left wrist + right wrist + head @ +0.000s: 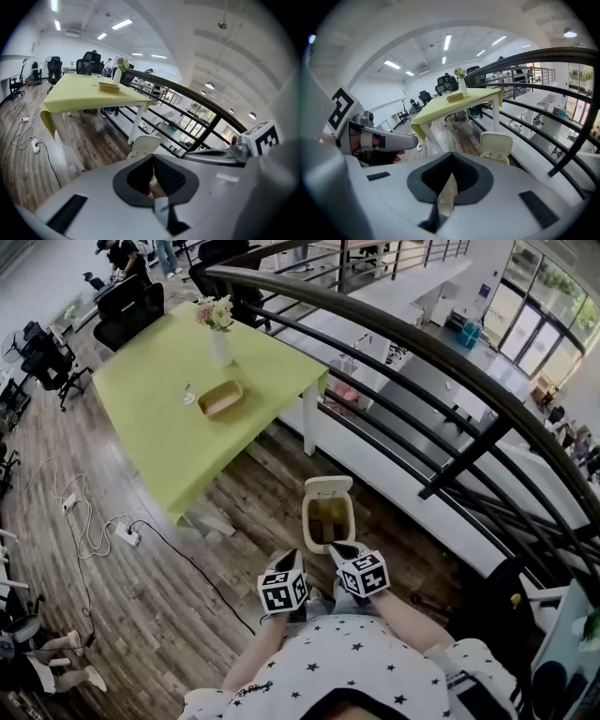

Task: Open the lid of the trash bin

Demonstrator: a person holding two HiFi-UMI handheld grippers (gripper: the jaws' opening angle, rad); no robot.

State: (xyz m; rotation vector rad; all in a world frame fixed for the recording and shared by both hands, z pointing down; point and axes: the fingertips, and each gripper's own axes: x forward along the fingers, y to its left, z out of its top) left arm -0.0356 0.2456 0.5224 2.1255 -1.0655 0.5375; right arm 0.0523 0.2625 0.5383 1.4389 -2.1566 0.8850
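Cream plastic makes up the trash bin (351, 517), which stands on the wooden floor (159, 596) between the corner of the lime-green table (159, 427) and the black railing (412, 343). Its lid (328, 487) is already up, tilted back on the far side and showing its pale underside. The open mouth shows a dull olive-brown inside; whether that is a liner or rubbish cannot be told. On the table a white vase (221, 345) holds pale flowers (215, 311), and near it lie a shallow tan tray (220, 397) and a small glass (188, 394); what the tray and the glass hold is too small to make out. The bin lies just ahead of both grippers in the head view. The right claw (343, 551) has its tips at the bin's near rim, though contact cannot be judged. The left claw (289, 563) sits a little back and to the left of the bin. In the left gripper view the jaws meet at their tips with nothing between them, and the raised lid shows just beyond them. The right gripper view shows the same: tips together, gripping nothing, with the lid beyond and off to the right.
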